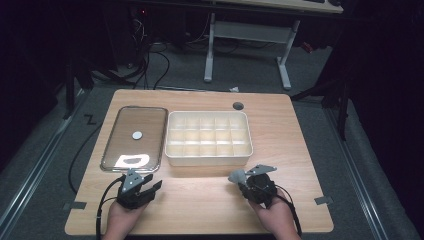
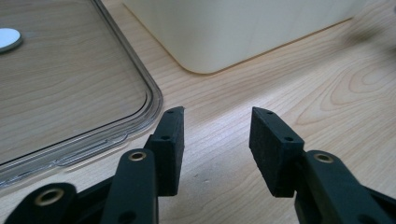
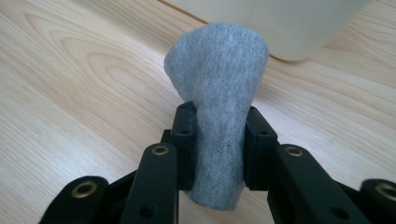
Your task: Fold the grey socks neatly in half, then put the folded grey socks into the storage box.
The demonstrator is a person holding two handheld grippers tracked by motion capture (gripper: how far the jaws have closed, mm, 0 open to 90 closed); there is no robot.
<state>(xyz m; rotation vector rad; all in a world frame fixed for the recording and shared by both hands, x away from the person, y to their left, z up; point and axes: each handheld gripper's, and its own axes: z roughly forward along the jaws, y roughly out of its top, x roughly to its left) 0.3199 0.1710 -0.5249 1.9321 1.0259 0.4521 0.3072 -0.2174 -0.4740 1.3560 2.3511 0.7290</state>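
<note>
A small grey knitted sock point(image 3: 219, 98) sticks up between the jaws of my right gripper point(image 3: 219, 126), which is shut on it just above the table; from above the sock point(image 1: 237, 176) shows at the tip of that gripper point(image 1: 245, 180). A cream compartment box point(image 1: 208, 159) stands in the middle of the table, just beyond both grippers. My left gripper point(image 1: 150, 184) hovers open near the front left, with nothing between its jaws point(image 2: 217, 140). To its left lies a clear flat lid point(image 2: 70, 93), also in the high view point(image 1: 150, 130).
A small white disc point(image 1: 137, 134) rests on the clear lid. A dark round hole point(image 1: 238, 106) sits near the table's far edge. The wooden table point(image 1: 200, 200) has bare room in front of the box. Desk legs and cables stand on the floor beyond.
</note>
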